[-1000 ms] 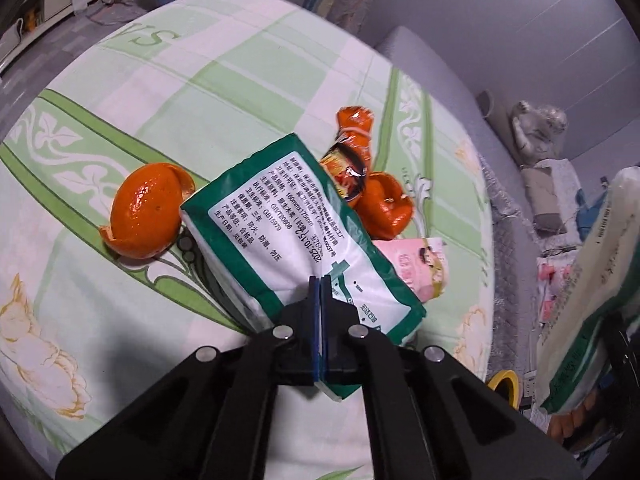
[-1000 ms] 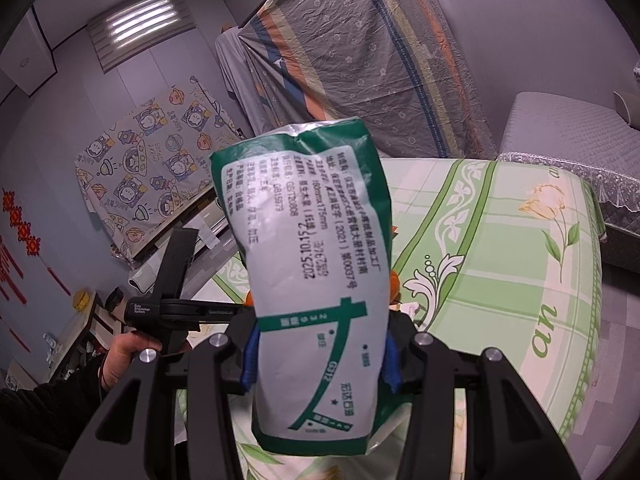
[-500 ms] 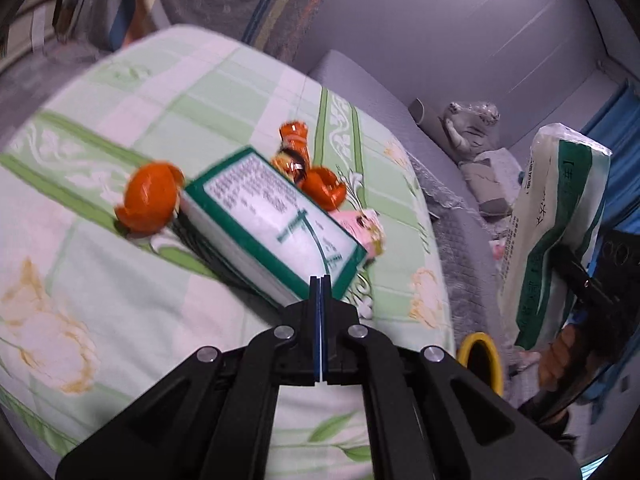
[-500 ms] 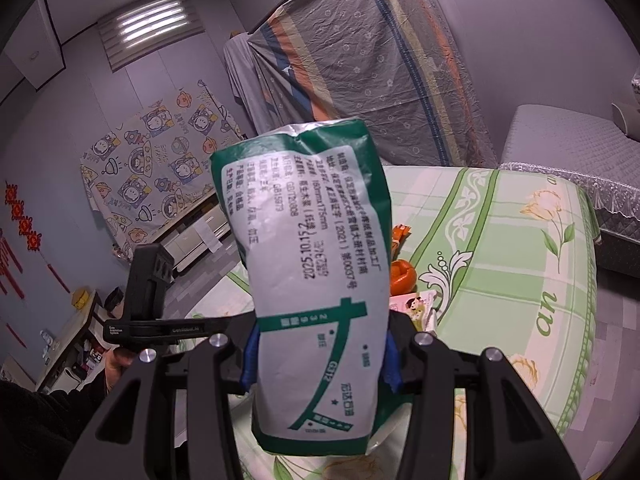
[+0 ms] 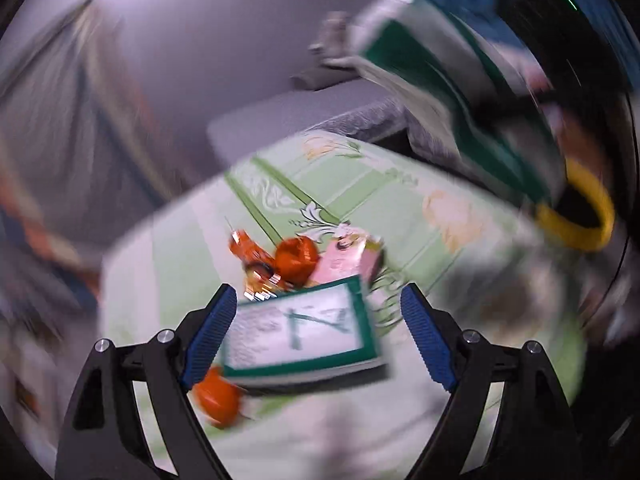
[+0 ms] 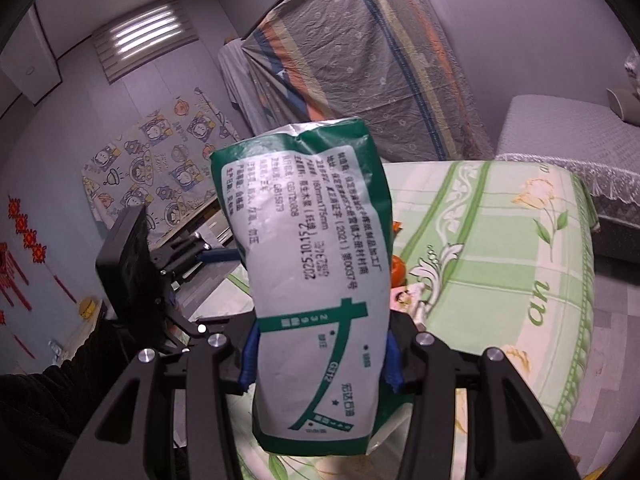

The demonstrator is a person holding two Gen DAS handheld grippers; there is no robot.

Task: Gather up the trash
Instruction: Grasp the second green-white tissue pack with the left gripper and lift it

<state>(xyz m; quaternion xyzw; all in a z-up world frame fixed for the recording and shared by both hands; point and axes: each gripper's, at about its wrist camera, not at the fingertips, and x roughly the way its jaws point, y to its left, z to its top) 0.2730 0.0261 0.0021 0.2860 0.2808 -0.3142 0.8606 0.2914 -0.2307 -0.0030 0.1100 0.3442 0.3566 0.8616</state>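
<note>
My right gripper (image 6: 320, 364) is shut on a green-and-white tissue pack (image 6: 316, 264) and holds it upright above the table; this pack also shows blurred at the upper right of the left wrist view (image 5: 448, 80). My left gripper (image 5: 316, 338) is open, its blue pads either side of a second green-and-white pack (image 5: 304, 332) that lies on the green flowered tablecloth (image 5: 400, 200). Beyond it lie an orange peel (image 5: 298, 256), an orange snack wrapper (image 5: 248, 252) and a pink packet (image 5: 344, 260). Another orange peel (image 5: 216, 396) lies near my left finger.
A yellow-rimmed bin (image 5: 576, 216) stands past the table's right edge. A grey sofa (image 6: 568, 136) lies behind the table. The left wrist view is blurred by motion. The left gripper's body (image 6: 136, 272) shows in the right wrist view.
My left gripper has opened and let go of the second pack, which now lies on the table. The left view has swung right. The right gripper still holds its pack.
</note>
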